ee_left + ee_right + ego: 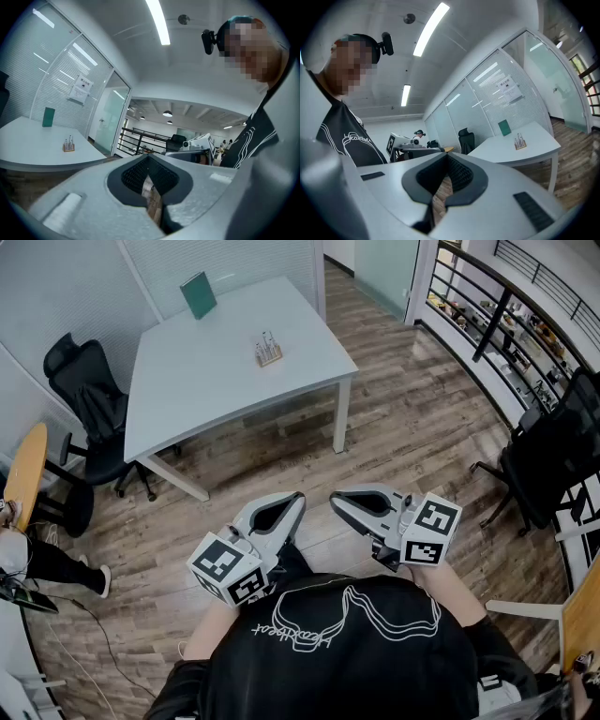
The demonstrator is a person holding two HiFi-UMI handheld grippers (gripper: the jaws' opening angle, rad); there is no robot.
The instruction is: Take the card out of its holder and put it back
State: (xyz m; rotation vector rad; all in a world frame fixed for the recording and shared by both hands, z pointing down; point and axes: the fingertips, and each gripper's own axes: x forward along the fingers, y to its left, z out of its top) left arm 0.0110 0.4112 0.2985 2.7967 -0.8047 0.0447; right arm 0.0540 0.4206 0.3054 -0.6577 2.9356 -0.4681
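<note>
On the white table [216, 381] at the far side of the room a green card [198, 294] stands upright near the back edge. A small wooden holder [269, 352] with thin clear pieces sits nearer the middle. Both also show small in the left gripper view, the green card [48, 116] and the wooden holder [69, 146], and in the right gripper view, the green card [504, 127] and the wooden holder [519, 142]. My left gripper [298, 496] [148, 158] and right gripper [335, 499] [446, 157] are held close to my chest, far from the table, both shut with nothing between the jaws.
A black office chair [89, 395] stands at the table's left. Another dark chair [548, 460] is at the right by a black railing [487, 324]. A wooden floor [412, 427] lies between me and the table. A seated person's legs [42, 563] show at the left edge.
</note>
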